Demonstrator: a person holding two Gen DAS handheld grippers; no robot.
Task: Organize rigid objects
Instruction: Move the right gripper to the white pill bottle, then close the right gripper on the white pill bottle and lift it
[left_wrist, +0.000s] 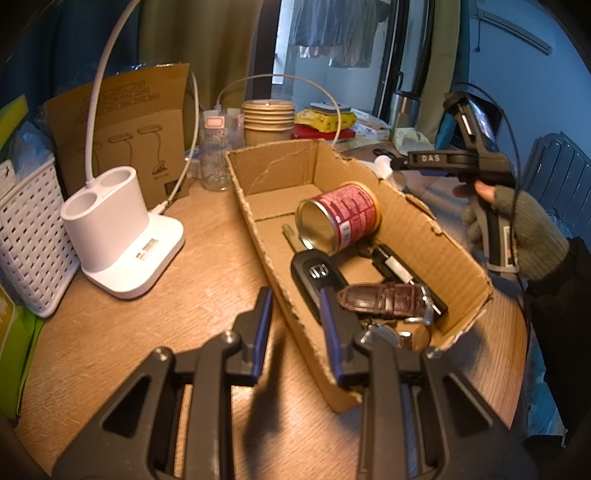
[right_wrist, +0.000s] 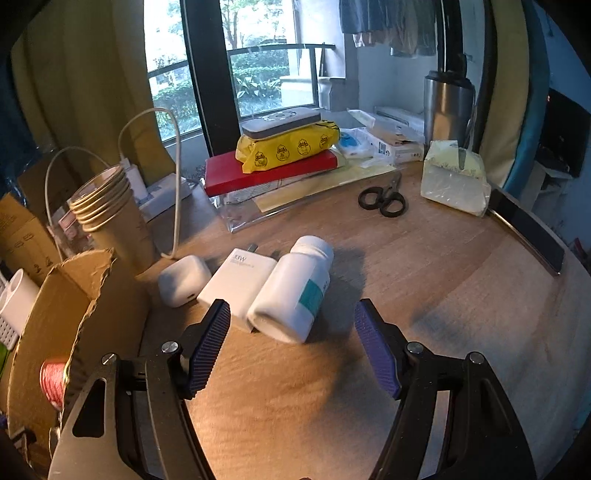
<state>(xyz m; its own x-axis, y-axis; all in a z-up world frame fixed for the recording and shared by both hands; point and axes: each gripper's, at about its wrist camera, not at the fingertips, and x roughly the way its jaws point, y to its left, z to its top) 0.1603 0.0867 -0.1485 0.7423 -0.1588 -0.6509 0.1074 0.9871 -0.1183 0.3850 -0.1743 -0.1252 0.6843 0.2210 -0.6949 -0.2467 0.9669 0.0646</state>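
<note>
A torn cardboard box (left_wrist: 436, 236) lies on the wooden table and holds a red tin can (left_wrist: 340, 218) on its side, a black car key (left_wrist: 314, 275), a brown-strapped watch (left_wrist: 384, 301) and a dark small item. My left gripper (left_wrist: 295, 328) is open and empty, straddling the box's near left wall. My right gripper (right_wrist: 291, 343) is open and empty, just short of a white pill bottle (right_wrist: 291, 291) lying on its side. A white charger (right_wrist: 236, 280) and a white earbud case (right_wrist: 183, 278) lie left of the bottle. The box's edge (right_wrist: 85, 295) shows at left.
A white lamp base (left_wrist: 122, 236), white basket (left_wrist: 29, 236), cardboard sheet (left_wrist: 122, 125), glass bottle (left_wrist: 216, 155) and paper cups (right_wrist: 110, 218) stand at the left and back. Scissors (right_wrist: 384, 199), a red book stack (right_wrist: 269, 166), steel tumbler (right_wrist: 447, 107) and tissue pack (right_wrist: 454, 181) lie beyond.
</note>
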